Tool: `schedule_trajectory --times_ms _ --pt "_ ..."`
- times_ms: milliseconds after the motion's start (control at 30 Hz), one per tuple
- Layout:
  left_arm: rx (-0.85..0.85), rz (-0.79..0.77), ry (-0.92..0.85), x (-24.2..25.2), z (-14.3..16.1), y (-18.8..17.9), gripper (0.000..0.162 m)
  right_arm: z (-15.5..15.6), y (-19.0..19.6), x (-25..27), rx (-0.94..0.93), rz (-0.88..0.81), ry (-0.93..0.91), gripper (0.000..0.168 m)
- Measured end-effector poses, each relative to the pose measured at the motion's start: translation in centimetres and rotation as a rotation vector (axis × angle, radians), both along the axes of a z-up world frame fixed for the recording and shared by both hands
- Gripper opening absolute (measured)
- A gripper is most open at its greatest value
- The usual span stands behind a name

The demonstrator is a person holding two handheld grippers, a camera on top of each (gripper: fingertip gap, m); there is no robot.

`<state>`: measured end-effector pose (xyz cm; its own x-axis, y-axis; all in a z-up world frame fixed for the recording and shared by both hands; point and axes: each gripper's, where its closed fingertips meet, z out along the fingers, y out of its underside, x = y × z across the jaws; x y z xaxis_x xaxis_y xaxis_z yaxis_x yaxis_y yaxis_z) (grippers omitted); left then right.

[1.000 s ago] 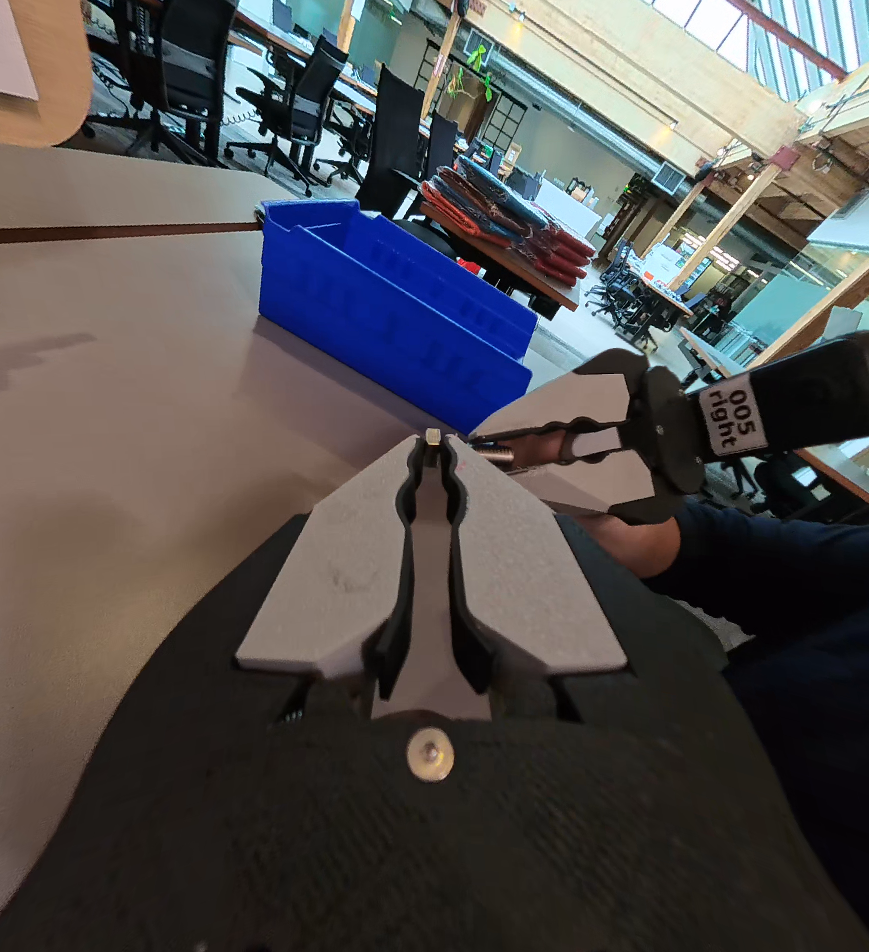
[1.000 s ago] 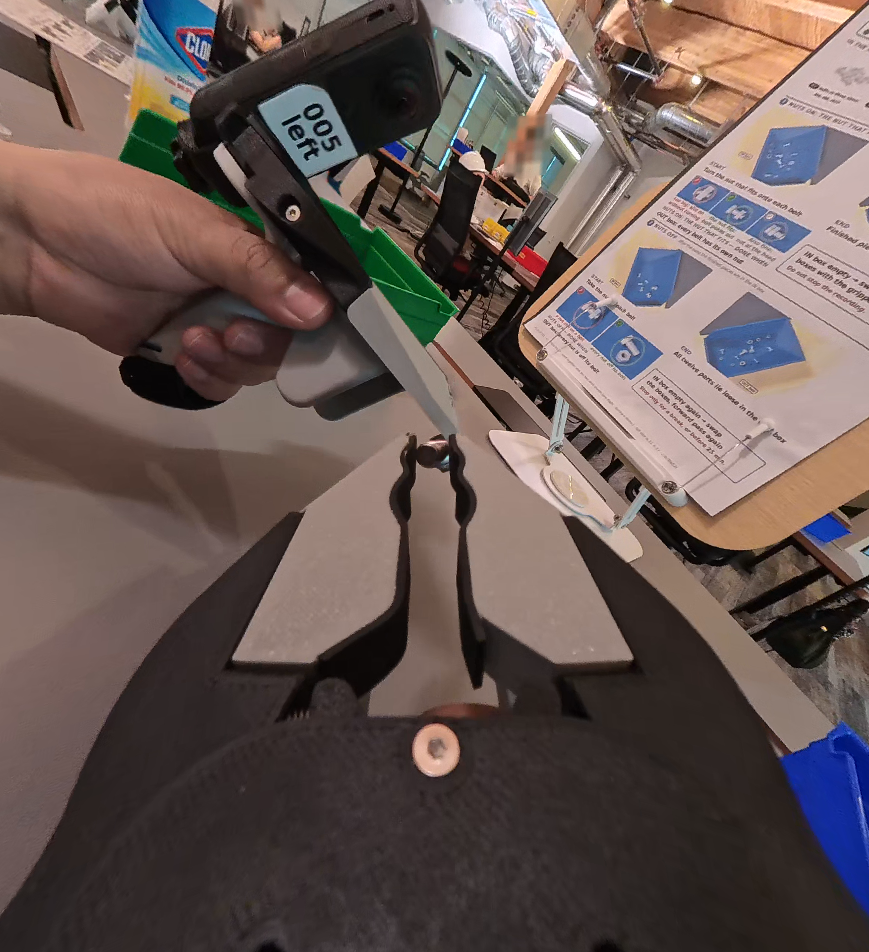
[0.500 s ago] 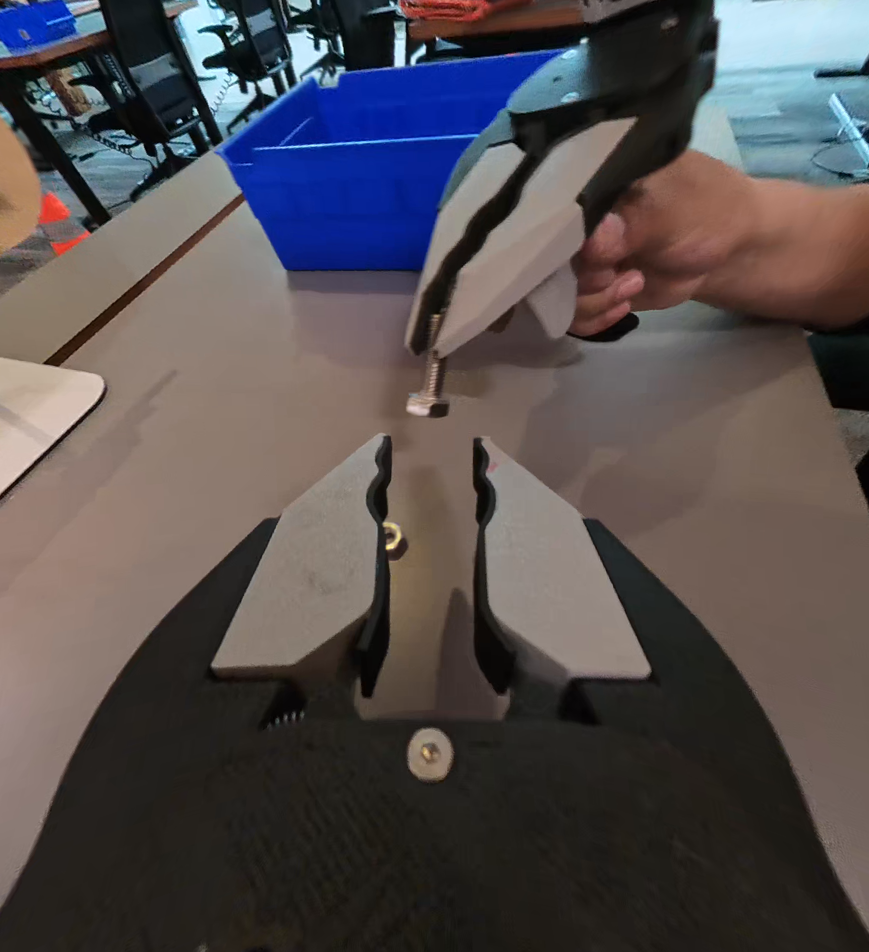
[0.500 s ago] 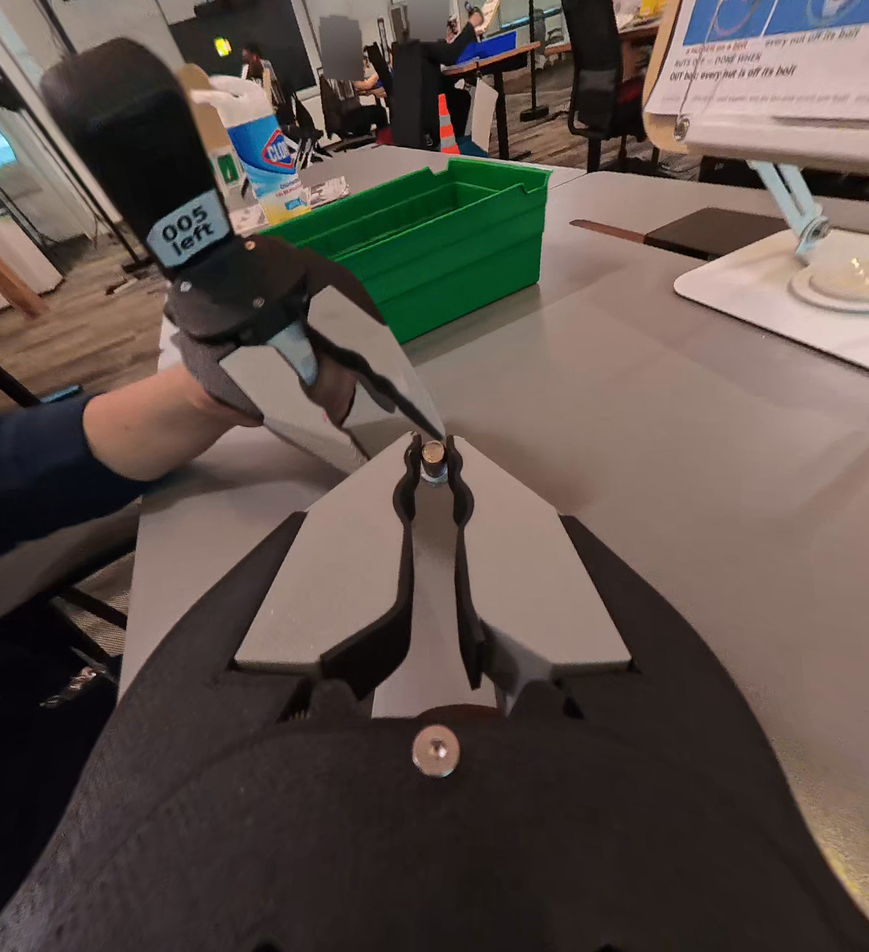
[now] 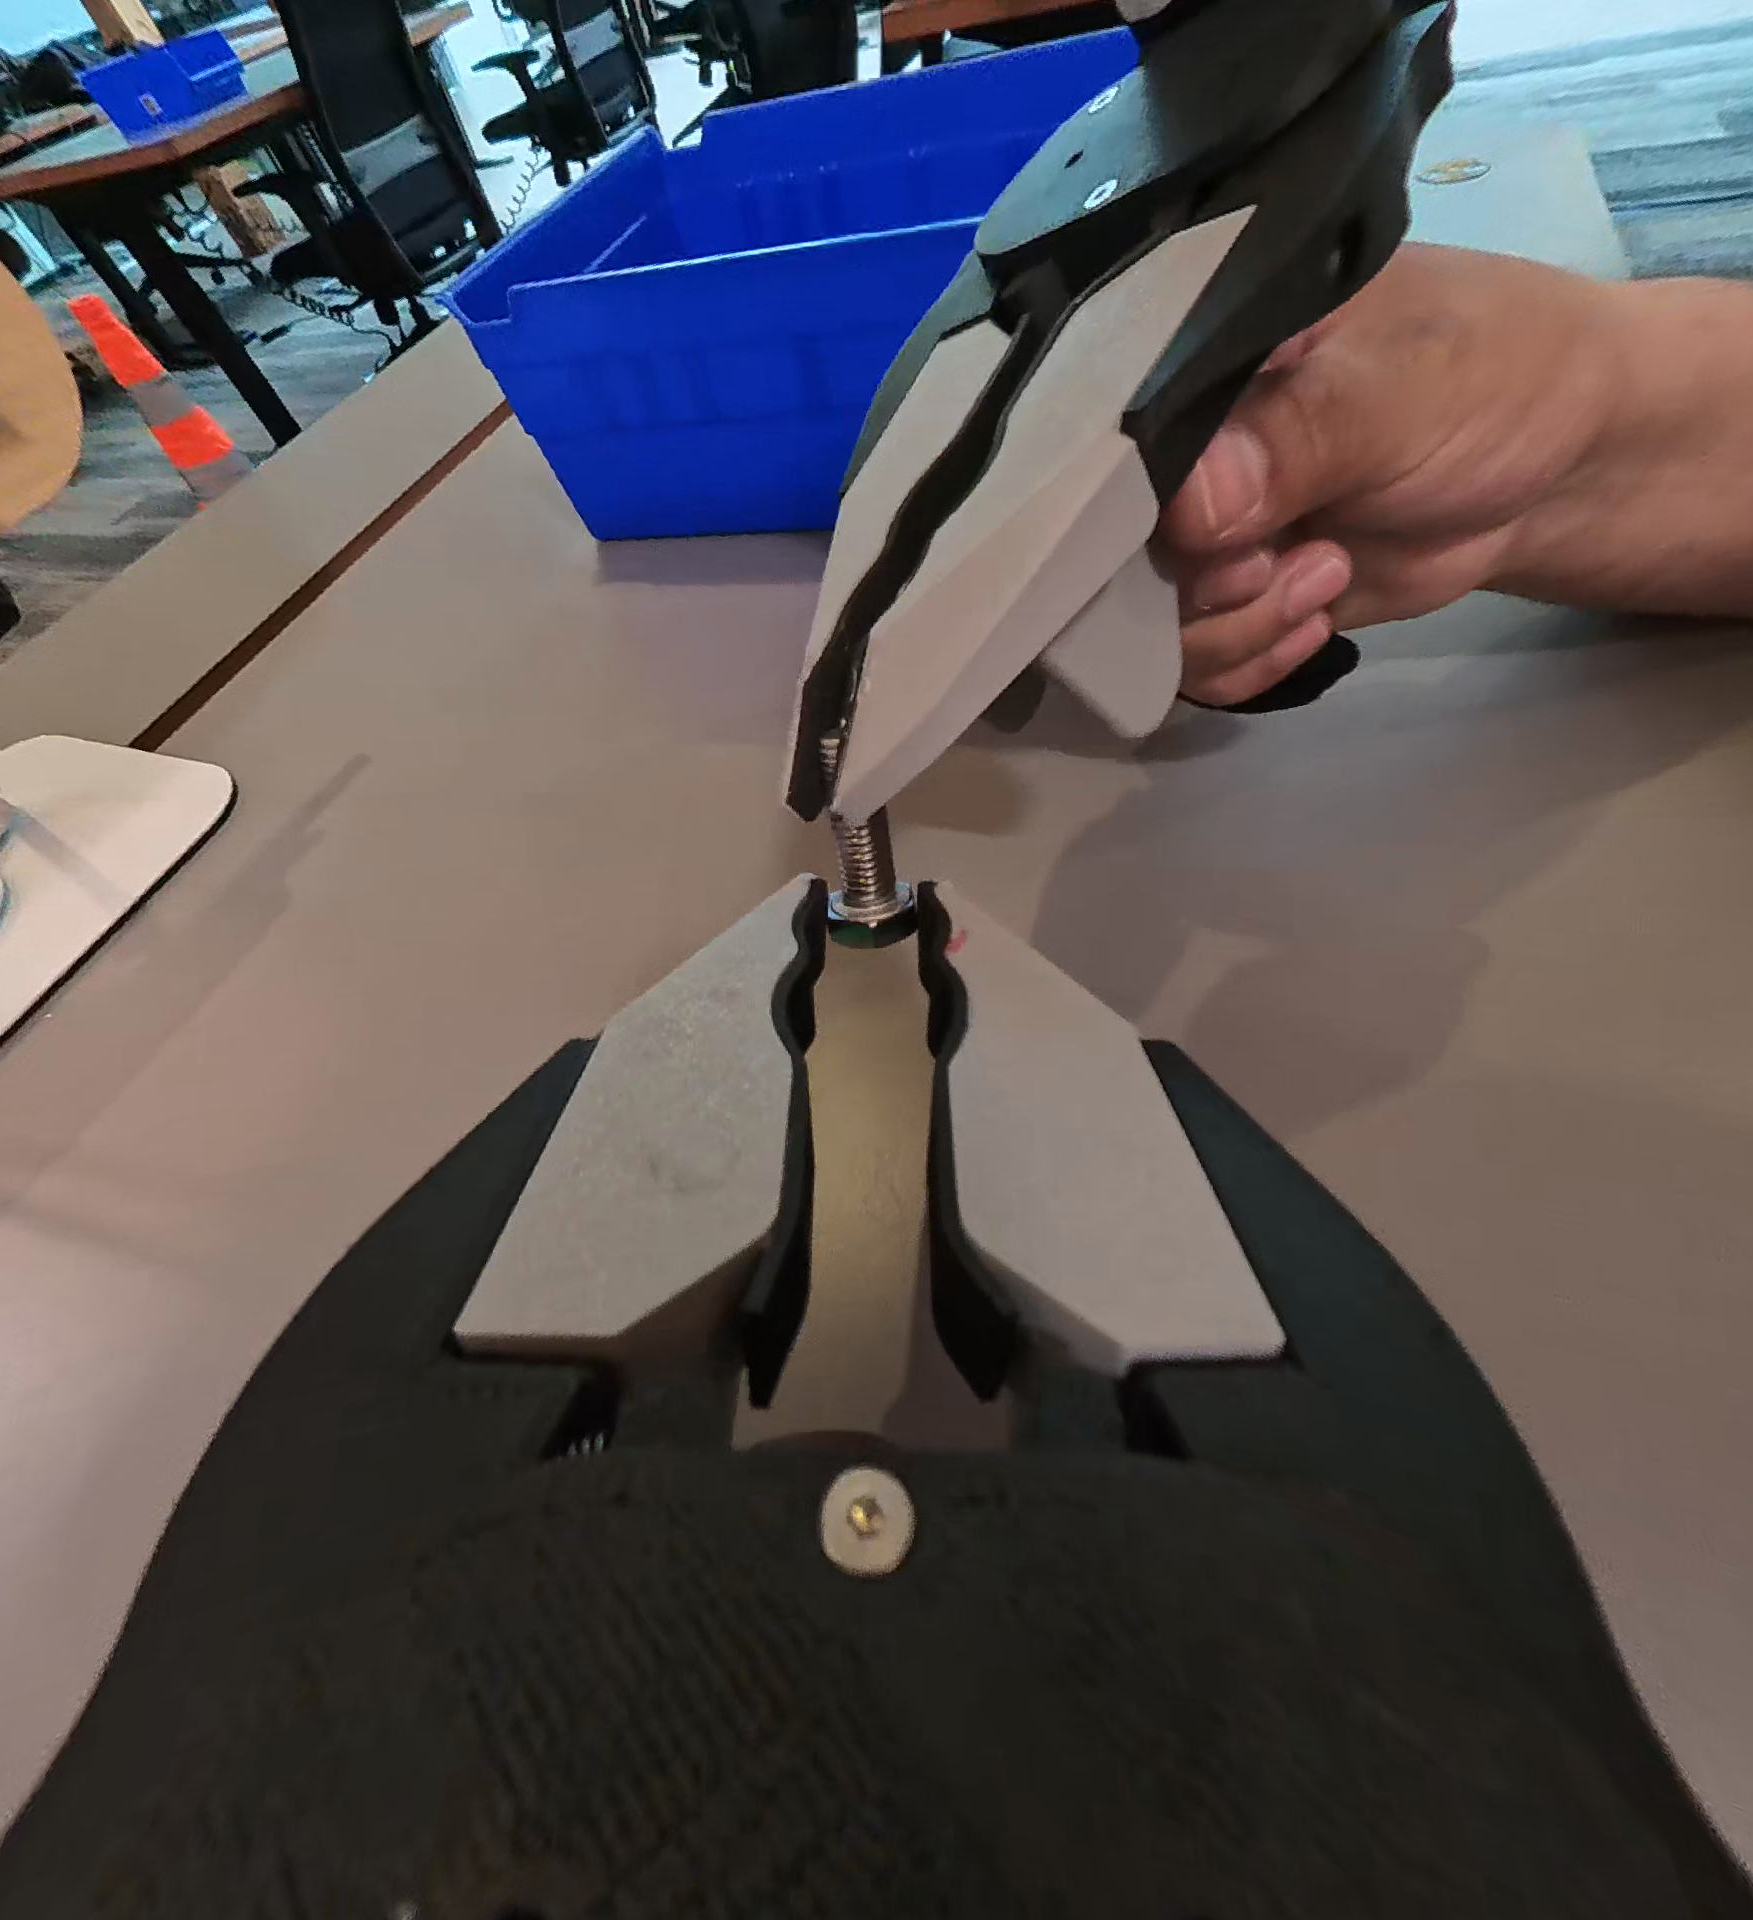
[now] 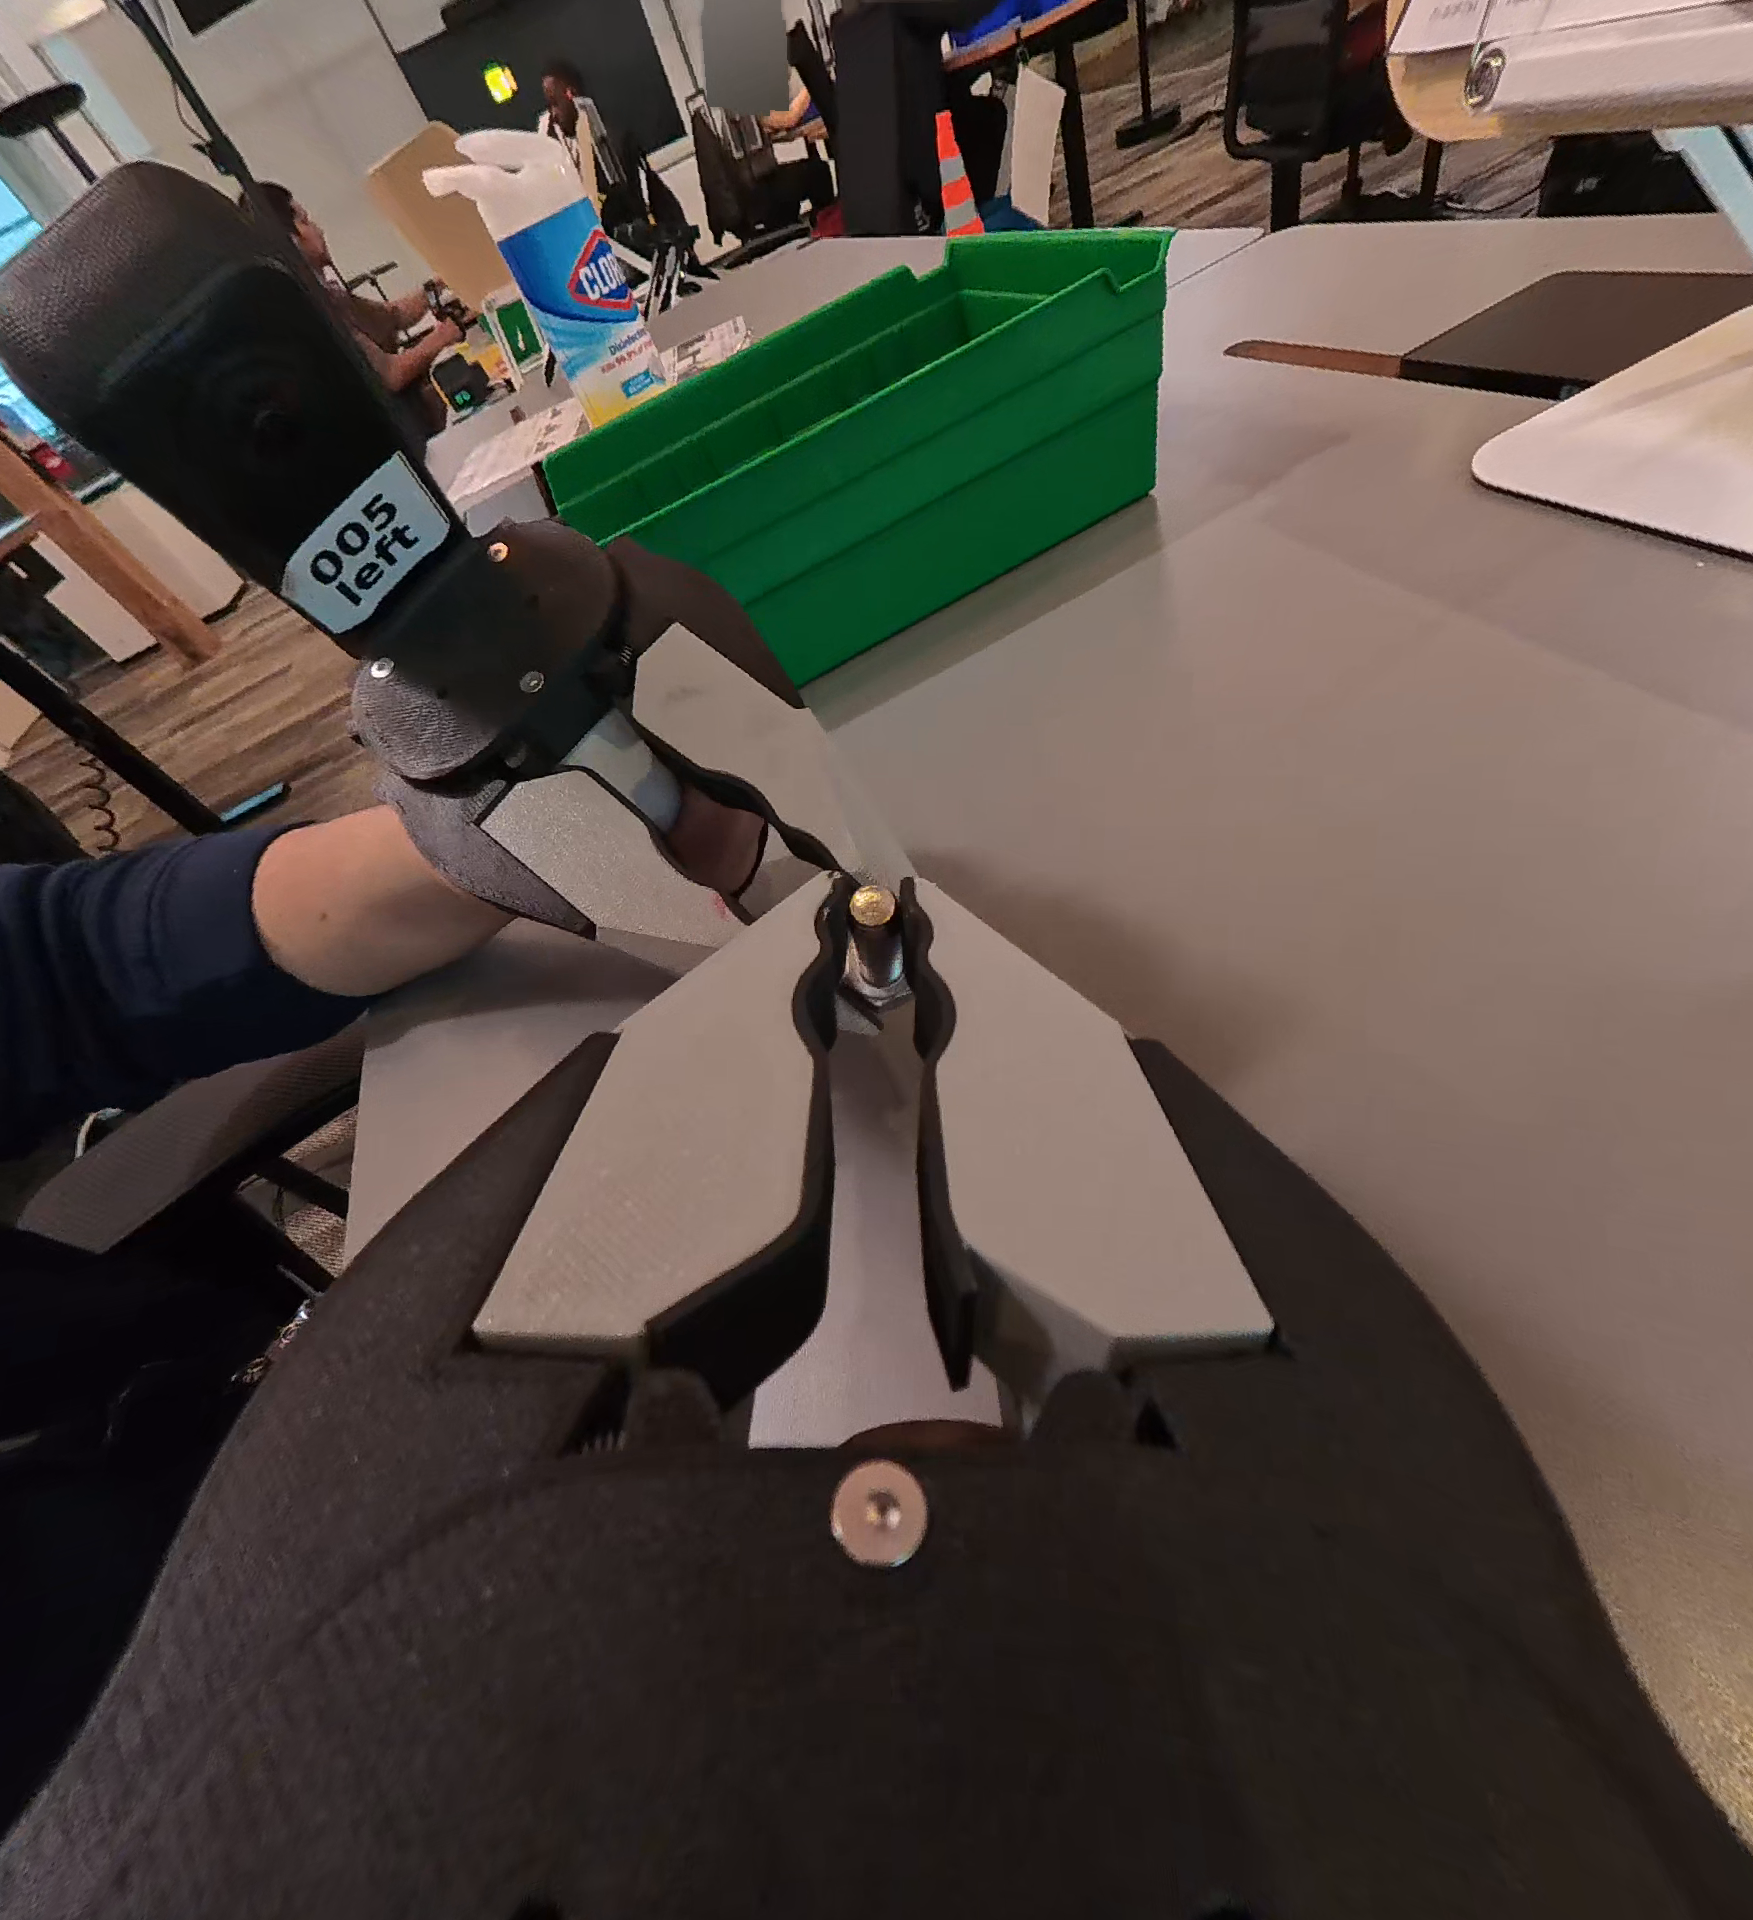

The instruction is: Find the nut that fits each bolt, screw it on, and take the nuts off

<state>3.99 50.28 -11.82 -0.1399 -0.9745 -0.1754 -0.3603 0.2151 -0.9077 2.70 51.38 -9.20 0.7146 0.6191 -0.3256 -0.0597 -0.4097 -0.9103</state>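
1. Gripping the bolt (image 5: 859,844) by its threaded shank, the right gripper (image 5: 830,774) comes down steeply from above, fingers pinched tight on the threads, bolt hanging head-down over the grey table (image 5: 498,727).
2. Right at the bolt's lower end sits the nut (image 5: 870,906), and the left gripper (image 5: 872,914) has its two fingertips closed on that hardware from either side; a sliver of green shows just under it.
3. From the right wrist view, the bolt (image 6: 870,940) stands between the right gripper (image 6: 870,914) tips, its rounded end catching the light, with the hex part (image 6: 870,1000) below, inside the notch of the fingers.
4. Whether the nut is threaded on or only pressed against the bolt head, I cannot tell from here.
5. The left gripper (image 6: 830,868) arrives low from the left in that view, its tips meeting the right one's at the bolt, a hand in a dark sleeve (image 6: 72,966) behind it.
6. The other hand (image 5: 1423,499) wraps the right gripper's handle, resting near the table.
7. Behind the action, a blue bin (image 5: 747,343) sits on the table well beyond the bolt.
8. On the other side, a green bin (image 6: 882,436) with dividers stands well apart, a wipes canister (image 6: 581,312) behind it.
9. A white stand base (image 6: 1661,457) occupies the table's far right, holding a board overhead.
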Motion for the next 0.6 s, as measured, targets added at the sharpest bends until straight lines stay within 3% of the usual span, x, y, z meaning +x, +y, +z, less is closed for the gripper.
schedule_trajectory --times_ms 300,600 --pt "-0.288 -0.042 -0.041 -0.2 0.9 -0.7 0.015 0.8 -0.2 0.2 0.015 0.016 0.051 0.011" --pt "-0.379 -0.081 -0.030 -0.4 0.6 -1.2 0.014 -0.1 -0.5 -0.6 -0.004 0.055 0.006 0.007"
